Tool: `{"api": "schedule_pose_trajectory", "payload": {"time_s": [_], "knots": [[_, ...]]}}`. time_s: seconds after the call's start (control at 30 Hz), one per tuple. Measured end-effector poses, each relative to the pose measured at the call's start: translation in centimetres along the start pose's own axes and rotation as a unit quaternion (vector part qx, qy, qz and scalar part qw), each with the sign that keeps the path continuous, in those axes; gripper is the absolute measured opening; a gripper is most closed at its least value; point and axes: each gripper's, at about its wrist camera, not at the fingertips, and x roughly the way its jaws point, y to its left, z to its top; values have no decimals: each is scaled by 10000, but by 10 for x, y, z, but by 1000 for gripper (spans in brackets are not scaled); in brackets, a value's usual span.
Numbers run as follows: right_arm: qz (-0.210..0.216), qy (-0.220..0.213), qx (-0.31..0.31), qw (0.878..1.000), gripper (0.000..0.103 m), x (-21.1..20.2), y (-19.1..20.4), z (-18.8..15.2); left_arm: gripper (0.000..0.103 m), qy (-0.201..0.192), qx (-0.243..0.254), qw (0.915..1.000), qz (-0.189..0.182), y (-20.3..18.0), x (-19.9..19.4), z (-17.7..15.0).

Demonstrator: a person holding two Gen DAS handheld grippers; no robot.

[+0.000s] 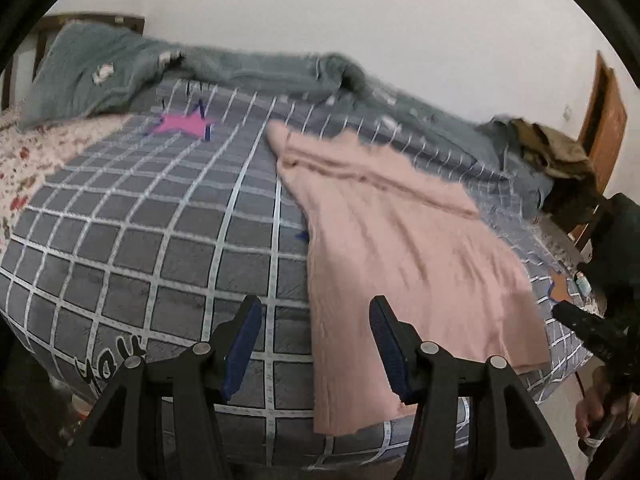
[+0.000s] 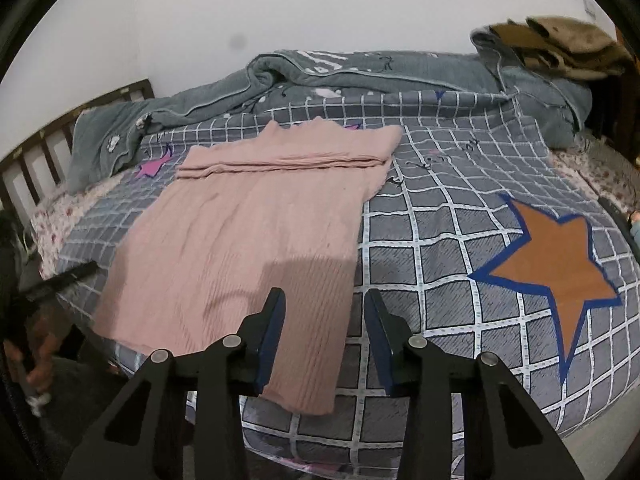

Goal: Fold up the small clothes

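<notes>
Lettering "You" (image 1: 108,364) in black on grey checked bedspread (image 1: 160,240), near front edge. Pink ribbed knit garment (image 2: 240,232) spread flat on same bedspread, far end folded over into a band, near hem at bed edge. Left gripper (image 1: 316,348) unclenched above garment's left hem corner. Right gripper (image 2: 325,336) unclenched over right hem corner, nothing pinched.

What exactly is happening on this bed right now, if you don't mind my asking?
A person is folding a pink knit garment spread on the grid-patterned bedsheet, holding a gripper in each hand. The left gripper and right gripper both hang open over its near corners, holding nothing. Its far end looks already folded over.
</notes>
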Motion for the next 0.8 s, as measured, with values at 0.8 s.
{"api": "schedule_pose_trajectory", "payload": {"time_s": [0.8], "knots": [[180,144,2,9997,29,3,8,-20,54,609,197,9979,139,-14,25,-7]]}}
